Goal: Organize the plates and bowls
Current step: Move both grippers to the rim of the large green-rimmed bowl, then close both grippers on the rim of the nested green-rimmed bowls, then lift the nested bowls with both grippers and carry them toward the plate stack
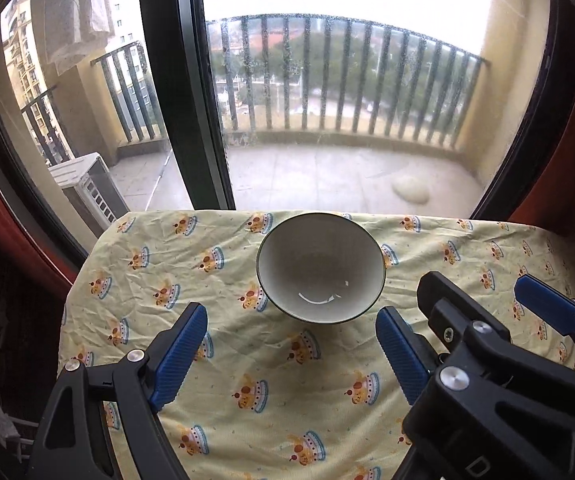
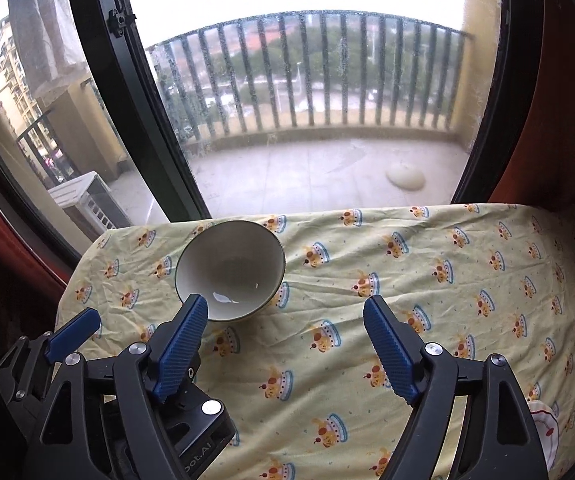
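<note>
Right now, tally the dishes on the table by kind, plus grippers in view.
White ceramic bowl with dark rim: 1
Plates: 0 clearly visible
Blue-padded two-finger grippers: 2, the left gripper and the right gripper, both open and empty
Total: 3

The bowl (image 1: pixel 321 268) stands on the table (image 1: pixel 247 400) near its far edge, before the window (image 1: pixel 327 80); both grippers are nearer, side by side.
</note>
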Motion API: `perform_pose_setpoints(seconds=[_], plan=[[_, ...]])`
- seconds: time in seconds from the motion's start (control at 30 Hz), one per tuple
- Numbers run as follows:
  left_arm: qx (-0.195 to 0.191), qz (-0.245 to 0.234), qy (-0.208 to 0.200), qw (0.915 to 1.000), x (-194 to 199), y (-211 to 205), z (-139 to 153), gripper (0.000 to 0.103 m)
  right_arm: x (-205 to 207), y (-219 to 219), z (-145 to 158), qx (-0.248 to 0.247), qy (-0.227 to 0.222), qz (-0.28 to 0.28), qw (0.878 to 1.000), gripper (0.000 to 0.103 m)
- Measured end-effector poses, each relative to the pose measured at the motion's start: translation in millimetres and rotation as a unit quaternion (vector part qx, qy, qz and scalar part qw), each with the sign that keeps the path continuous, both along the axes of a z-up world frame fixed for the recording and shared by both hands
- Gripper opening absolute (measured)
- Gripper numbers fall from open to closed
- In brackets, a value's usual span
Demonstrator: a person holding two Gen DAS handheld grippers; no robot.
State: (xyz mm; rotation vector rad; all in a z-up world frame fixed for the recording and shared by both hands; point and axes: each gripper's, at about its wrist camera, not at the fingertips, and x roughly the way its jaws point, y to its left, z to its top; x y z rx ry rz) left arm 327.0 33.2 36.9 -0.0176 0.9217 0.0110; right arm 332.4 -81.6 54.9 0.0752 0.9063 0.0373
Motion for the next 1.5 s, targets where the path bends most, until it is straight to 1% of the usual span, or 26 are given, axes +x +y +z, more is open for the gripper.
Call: perform_pose_setpoints(seconds=[0.27,0.43,0.53,0.6,0.63,0.67,0.8,0.83,0.9,0.93,0.97,1.0,1.07,1.13,1.17,1.23,1.27,1.3,1.37,1.5], plan=[[0.015,-0.010,-0.014,0.9997,42,10,-9,0.087,43,11,-9,-0.008,-0.010,-0.013,1.000,0.084],[0.024,-0.005,-0.029,0.9993,67,14,-15,0.087,66,10,-16,0.004,-0.031,-0.042,0.999,0.084],[0.021,0.000,-0.024,0.9995,79,18,-27,0.087,80,12,-23,-0.006,-0.032,-0.043,0.999,0.084],[0.013,0.004,-0.016,0.9998,86,21,-38,0.087,91,14,-32,-0.009,-0.023,-0.037,0.999,0.084],[0.009,0.005,-0.013,0.9999,89,23,-44,0.085,94,14,-37,-0.013,-0.023,-0.036,0.999,0.084],[0.007,0.006,-0.008,0.9999,92,23,-49,0.081,96,15,-41,-0.017,-0.022,-0.038,0.999,0.082],[0.004,-0.004,0.005,1.0000,99,22,-68,0.074,103,16,-62,-0.020,-0.008,-0.046,0.999,0.072],[0.006,-0.007,0.007,0.9999,100,21,-72,0.071,104,16,-67,-0.021,-0.003,-0.050,0.999,0.071],[0.010,-0.009,0.014,0.9998,101,20,-80,0.065,106,15,-76,-0.021,0.006,-0.054,0.998,0.066],[0.010,-0.012,0.017,0.9997,102,20,-83,0.060,107,15,-80,-0.020,0.011,-0.054,0.998,0.065],[0.007,-0.015,0.019,0.9997,103,19,-86,0.056,108,17,-84,-0.019,0.014,-0.053,0.998,0.060],[0.004,-0.016,0.021,0.9996,104,19,-88,0.055,108,17,-87,-0.019,0.018,-0.055,0.998,0.054],[0.004,-0.019,0.028,0.9994,106,18,-92,0.045,110,17,-94,-0.018,0.025,-0.056,0.998,0.049],[0.008,-0.021,0.031,0.9992,107,17,-95,0.039,112,17,-99,-0.013,0.034,-0.055,0.998,0.044],[0.010,-0.022,0.033,0.9992,108,17,-96,0.034,113,18,-101,-0.013,0.037,-0.053,0.998,0.042],[0.015,-0.021,0.031,0.9992,108,18,-97,0.031,114,20,-104,-0.017,0.038,-0.049,0.998,0.036],[0.016,-0.020,0.031,0.9992,109,18,-98,0.028,115,20,-104,-0.019,0.037,-0.047,0.998,0.030],[0.012,-0.020,0.033,0.9992,110,19,-99,0.027,115,21,-105,-0.018,0.037,-0.044,0.998,0.027],[0.000,-0.019,0.041,0.9990,112,20,-102,0.024,117,21,-107,-0.011,0.039,-0.040,0.998,0.025],[0.000,-0.017,0.042,0.9990,110,20,-100,0.024,117,22,-107,-0.009,0.040,-0.039,0.998,0.025]])
